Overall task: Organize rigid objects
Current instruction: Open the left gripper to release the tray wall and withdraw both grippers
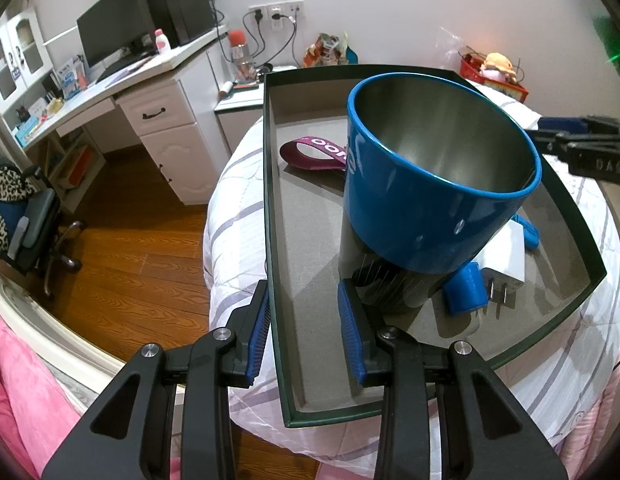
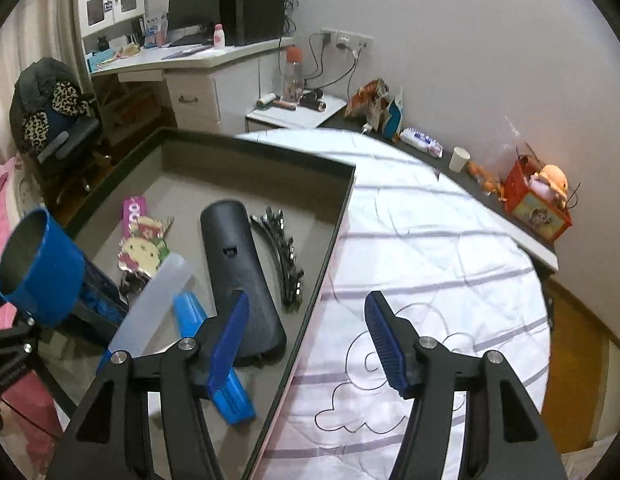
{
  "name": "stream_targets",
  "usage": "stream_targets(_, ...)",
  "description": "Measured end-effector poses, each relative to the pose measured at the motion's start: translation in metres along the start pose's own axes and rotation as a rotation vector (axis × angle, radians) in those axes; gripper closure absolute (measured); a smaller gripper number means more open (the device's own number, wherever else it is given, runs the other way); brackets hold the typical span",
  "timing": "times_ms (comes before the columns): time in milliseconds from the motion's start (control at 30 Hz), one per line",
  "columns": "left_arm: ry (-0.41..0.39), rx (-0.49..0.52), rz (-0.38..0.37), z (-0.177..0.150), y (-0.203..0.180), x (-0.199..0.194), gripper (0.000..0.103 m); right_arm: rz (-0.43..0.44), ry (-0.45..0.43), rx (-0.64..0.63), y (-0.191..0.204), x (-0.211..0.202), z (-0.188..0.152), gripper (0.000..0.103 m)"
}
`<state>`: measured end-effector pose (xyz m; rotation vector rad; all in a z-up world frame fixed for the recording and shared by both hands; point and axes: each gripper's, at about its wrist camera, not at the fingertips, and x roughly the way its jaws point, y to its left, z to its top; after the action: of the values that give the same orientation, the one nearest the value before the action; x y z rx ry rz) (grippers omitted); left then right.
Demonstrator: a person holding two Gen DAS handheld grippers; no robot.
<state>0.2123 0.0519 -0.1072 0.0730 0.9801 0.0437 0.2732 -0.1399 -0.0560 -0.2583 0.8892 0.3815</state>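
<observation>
Left gripper (image 1: 304, 334): jaws clamped on the left wall of the dark-green tray (image 1: 270, 216).
Blue steel-lined cup (image 1: 438, 168): inside the tray, at one o'clock just beyond the left gripper.
Right gripper (image 2: 308, 338): jaws apart, nothing between them, straddling the tray's right wall.
Black handle-shaped piece (image 2: 238, 264): on the tray floor at eleven o'clock of the right gripper, beside black hair clips (image 2: 282, 256).
White plug adapter (image 1: 506, 256): behind the cup.

From the left gripper (image 1: 304, 340) we look steeply down, close over the tray (image 1: 275, 216) and blue cup (image 1: 422, 208), while our right-wrist view faces across the same tray (image 2: 334, 240), bed (image 2: 442, 248) and desk corner beyond.
</observation>
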Motion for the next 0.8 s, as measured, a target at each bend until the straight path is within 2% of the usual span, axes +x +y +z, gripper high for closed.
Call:
stream_targets(100,0.0,0.001,-0.001,-0.002,0.001,-0.001,0.07,0.003,0.003,0.008,0.002,0.005,-0.005,0.046)
stream_targets(133,-0.001,0.001,-0.001,0.0,0.0,0.0,0.07,0.01,0.009,0.006,0.005,0.008,-0.006,0.059)
stream_targets(167,0.0,0.002,0.0,-0.002,0.001,-0.001,0.07,0.009,0.012,0.003,0.004,0.005,-0.011,0.067)
stream_targets(200,-0.001,0.002,0.0,-0.002,0.001,0.0,0.07,0.004,0.026,0.002,0.005,0.009,-0.013,0.07)
stream_targets(233,-0.002,0.002,0.002,0.0,0.0,0.0,0.07,-0.002,0.033,0.0,0.006,0.01,-0.015,0.079)
stream_targets(300,-0.005,0.003,0.001,-0.002,0.002,-0.001,0.07,-0.018,0.043,-0.004,0.005,0.01,-0.019,0.088)
stream_targets(500,-0.019,0.03,-0.016,0.002,-0.004,-0.003,0.069,-0.041,0.05,0.013,0.002,0.004,-0.027,0.089)
stream_targets(800,-0.033,0.1,-0.075,0.016,-0.041,0.004,0.069,-0.082,0.053,0.119,-0.031,-0.011,-0.05,0.089)
